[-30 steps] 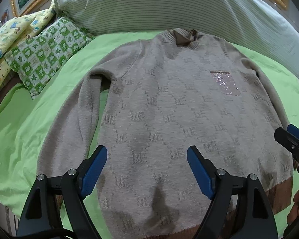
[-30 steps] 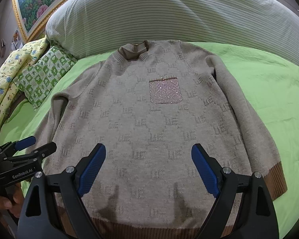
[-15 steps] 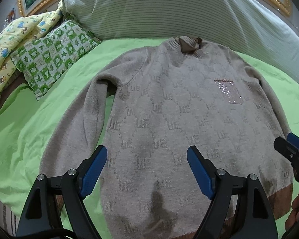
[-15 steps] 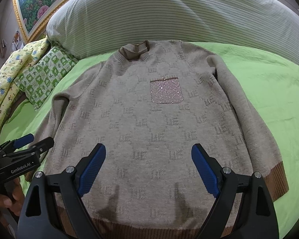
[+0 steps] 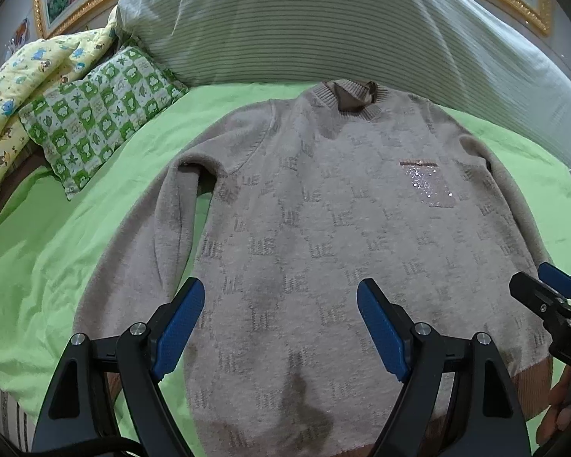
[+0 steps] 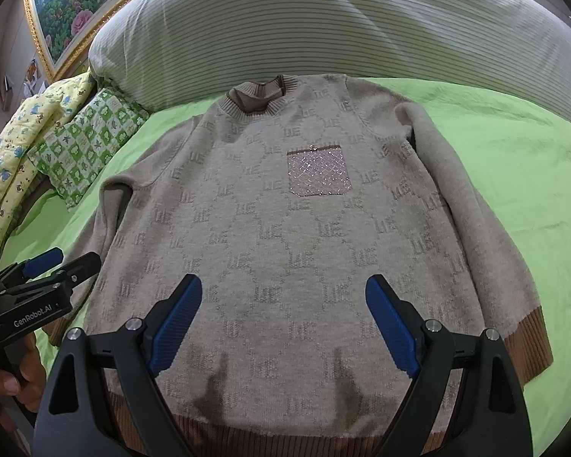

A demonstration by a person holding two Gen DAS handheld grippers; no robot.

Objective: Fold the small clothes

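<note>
Folding: not started, all folds left.
Sweater (image 6: 285, 236): flat, face up on green sheet (image 6: 514, 198), sleeves along sides.
Left gripper (image 5: 276, 321): wide open, empty.
Right gripper (image 6: 283, 323): wide open, empty, probably hovering above hem.

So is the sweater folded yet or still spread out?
Spread out: the sweater lies flat, front up on the green sheet, both sleeves alongside the body, no fold made.

We see bare green sheet (image 6: 514, 175) beside the sweater (image 6: 285, 228); pillows (image 5: 95, 122) crowd the head end.
</note>
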